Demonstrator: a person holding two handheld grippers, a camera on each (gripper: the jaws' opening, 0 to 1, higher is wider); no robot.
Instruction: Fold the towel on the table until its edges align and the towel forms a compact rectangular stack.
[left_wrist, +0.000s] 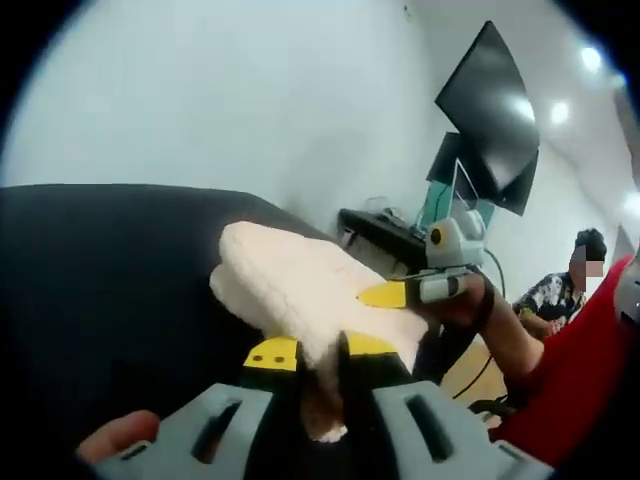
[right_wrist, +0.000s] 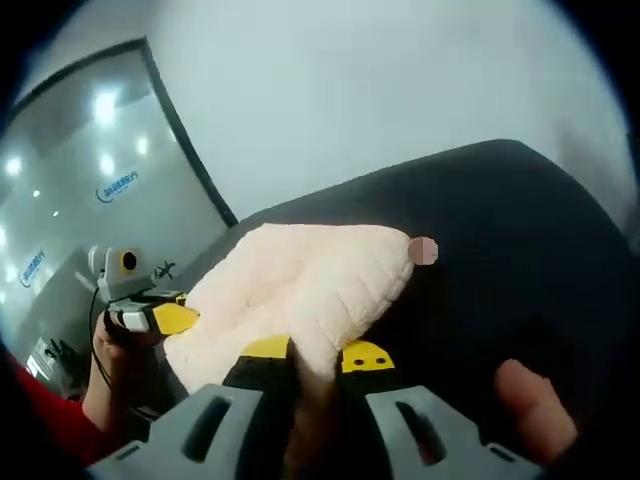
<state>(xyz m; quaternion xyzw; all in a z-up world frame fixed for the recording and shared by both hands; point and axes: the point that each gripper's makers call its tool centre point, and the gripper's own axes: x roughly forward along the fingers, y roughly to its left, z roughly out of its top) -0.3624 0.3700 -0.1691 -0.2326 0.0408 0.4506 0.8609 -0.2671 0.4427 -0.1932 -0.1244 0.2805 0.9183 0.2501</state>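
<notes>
Soft, floppy towel (left_wrist: 300, 290) over dark desk (left_wrist: 100, 300); left gripper (left_wrist: 320, 355) and right gripper (right_wrist: 315, 355) clamped on its 6 o'clock edge.

**Soft, bright feeds with strong fisheye bend**

I get even, bright light from overhead: round ceiling lights (left_wrist: 560, 112) glare at the upper right of my left gripper view, and more bright spots reflect in the glass wall (right_wrist: 95, 170) in my right gripper view. The white wall blooms pale and hazy. The dark surface (right_wrist: 520, 230) reads almost black, its detail lost. The towel (left_wrist: 300, 285) looks soft and slightly blurred in both feeds. Straight lines bow towards the edges, and everything near the bottom is out of focus.
</notes>
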